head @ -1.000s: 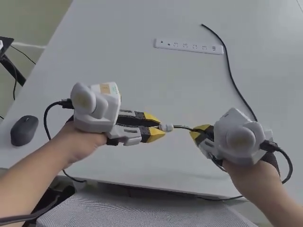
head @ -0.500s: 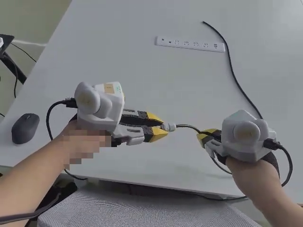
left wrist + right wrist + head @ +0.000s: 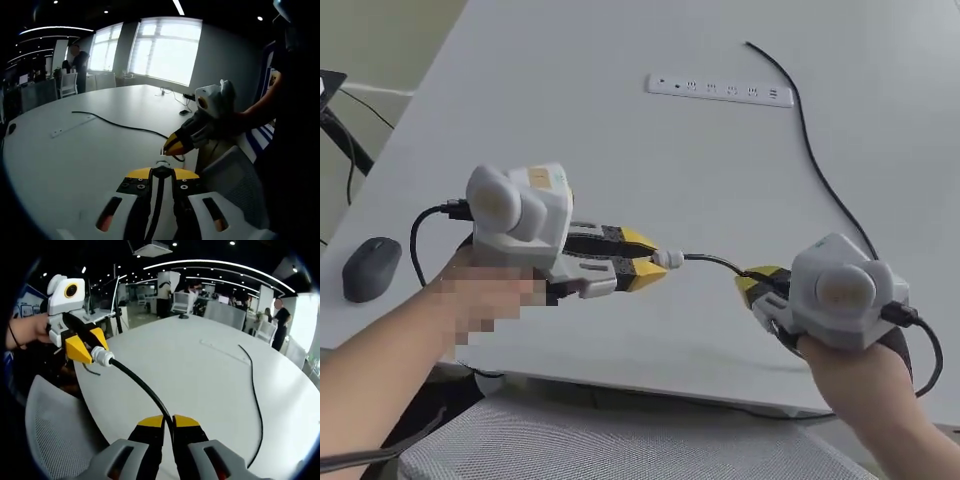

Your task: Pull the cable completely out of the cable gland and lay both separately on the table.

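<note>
Above desk (image 3: pixel 620 150) edge: left claw (image 3: pixel 651 264) is clamping the cable gland (image 3: pixel 669 260), right claw (image 3: pixel 748 281) is clamping the cable (image 3: pixel 715 263). Gap is widening versus a second ago, so cable is likely sliding out, not yet free.

- I work in an open-plan office: long light strips (image 3: pixel 215 261) overhead, big windows (image 3: pixel 165 50).
- My white meeting table (image 3: pixel 570 120) carries a power strip (image 3: pixel 720 90) and a computer mouse (image 3: pixel 370 268).
- A mesh office chair (image 3: pixel 620 440) sits by me.
</note>
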